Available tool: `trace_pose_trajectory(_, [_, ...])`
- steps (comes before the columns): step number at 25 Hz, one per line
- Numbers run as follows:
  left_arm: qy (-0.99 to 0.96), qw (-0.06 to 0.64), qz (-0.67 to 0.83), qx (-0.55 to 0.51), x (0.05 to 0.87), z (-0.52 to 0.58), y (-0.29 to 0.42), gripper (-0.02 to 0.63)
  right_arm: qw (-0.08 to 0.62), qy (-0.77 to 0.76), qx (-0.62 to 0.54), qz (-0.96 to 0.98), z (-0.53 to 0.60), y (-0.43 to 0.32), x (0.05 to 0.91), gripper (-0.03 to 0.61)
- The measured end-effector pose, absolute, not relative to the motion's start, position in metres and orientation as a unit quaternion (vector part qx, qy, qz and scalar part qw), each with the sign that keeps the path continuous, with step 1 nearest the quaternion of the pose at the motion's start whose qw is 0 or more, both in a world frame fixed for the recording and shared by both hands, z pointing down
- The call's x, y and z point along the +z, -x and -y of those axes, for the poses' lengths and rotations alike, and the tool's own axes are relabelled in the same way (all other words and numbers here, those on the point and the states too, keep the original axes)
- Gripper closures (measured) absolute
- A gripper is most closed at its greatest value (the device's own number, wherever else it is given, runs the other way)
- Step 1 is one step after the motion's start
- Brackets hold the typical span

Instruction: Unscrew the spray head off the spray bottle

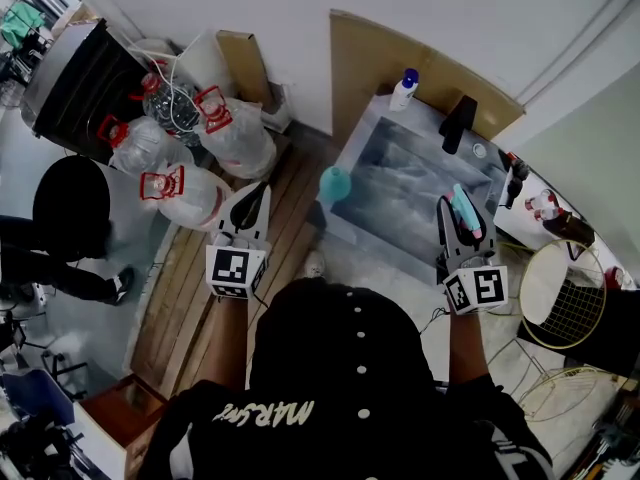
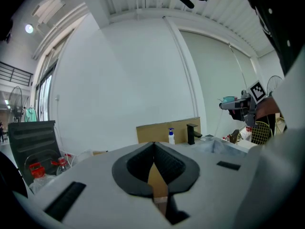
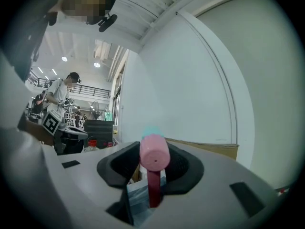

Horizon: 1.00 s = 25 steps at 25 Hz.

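Right gripper (image 3: 152, 168) is shown pinched on a spray head (image 3: 154, 155). The pink nozzle and red trigger are clamped between the dark pads, and a teal part is glimpsed behind them. The left gripper (image 2: 154, 147) is held well apart from it, its jaws pressed together with nothing between them. Both are held out by a person in a dark top (image 1: 340, 408), pictured from above, over a grey stone sink (image 1: 400, 183). A teal rounded object (image 1: 335, 183) is seen at the sink's near left corner; whether it is the spray bottle cannot be told. At the sink's far edge a black tap (image 1: 458, 123) is mounted, and a white pump bottle (image 1: 404, 89) with a blue top is stood beside it. Behind them a cardboard sheet (image 1: 370, 58) is propped against the white wall. To the left, clear water jugs (image 1: 170, 193) with red handles are grouped on the floor, and to the right a round wire basket (image 1: 565, 303) is seen.
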<state>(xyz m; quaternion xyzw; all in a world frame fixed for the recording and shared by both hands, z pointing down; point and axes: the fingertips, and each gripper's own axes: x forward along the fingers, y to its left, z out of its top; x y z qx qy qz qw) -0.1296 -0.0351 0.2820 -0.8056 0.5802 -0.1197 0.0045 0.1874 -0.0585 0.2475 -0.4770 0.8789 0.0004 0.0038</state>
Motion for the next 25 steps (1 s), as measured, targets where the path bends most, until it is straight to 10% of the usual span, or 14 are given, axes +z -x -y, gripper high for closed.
trace_pose_trajectory(25, [0.811,0.009,-0.573,-0.117,0.283,0.043,0.138,0.588,-0.004,0.474,0.001,-0.881,0.065,-0.167,0.248,0.425])
